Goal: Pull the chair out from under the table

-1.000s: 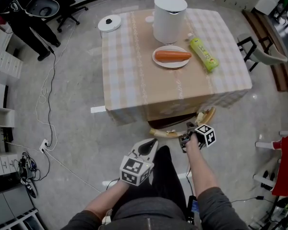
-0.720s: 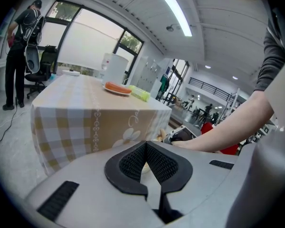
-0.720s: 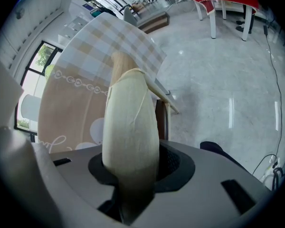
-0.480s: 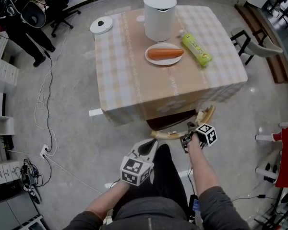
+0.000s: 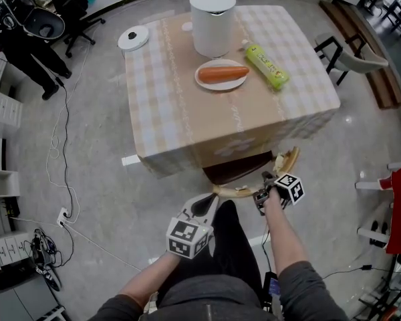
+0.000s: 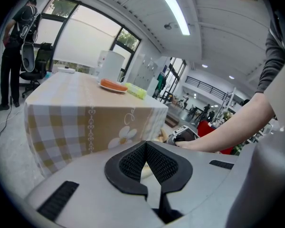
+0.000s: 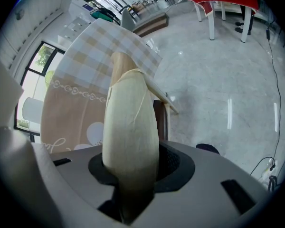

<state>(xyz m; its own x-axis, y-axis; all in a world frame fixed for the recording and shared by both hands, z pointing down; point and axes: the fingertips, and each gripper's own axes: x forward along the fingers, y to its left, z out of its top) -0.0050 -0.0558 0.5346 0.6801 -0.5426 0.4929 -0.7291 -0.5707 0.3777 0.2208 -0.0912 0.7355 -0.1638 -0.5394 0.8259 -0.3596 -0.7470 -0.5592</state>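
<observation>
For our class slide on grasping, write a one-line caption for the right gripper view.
Right gripper clamped on the pale curved wooden chair backrest, with the beige checked tablecloth behind.

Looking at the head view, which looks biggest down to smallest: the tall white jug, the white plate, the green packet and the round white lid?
1. Tall white jug
2. White plate
3. Green packet and round white lid: too alike in apparent size to rank.
</observation>
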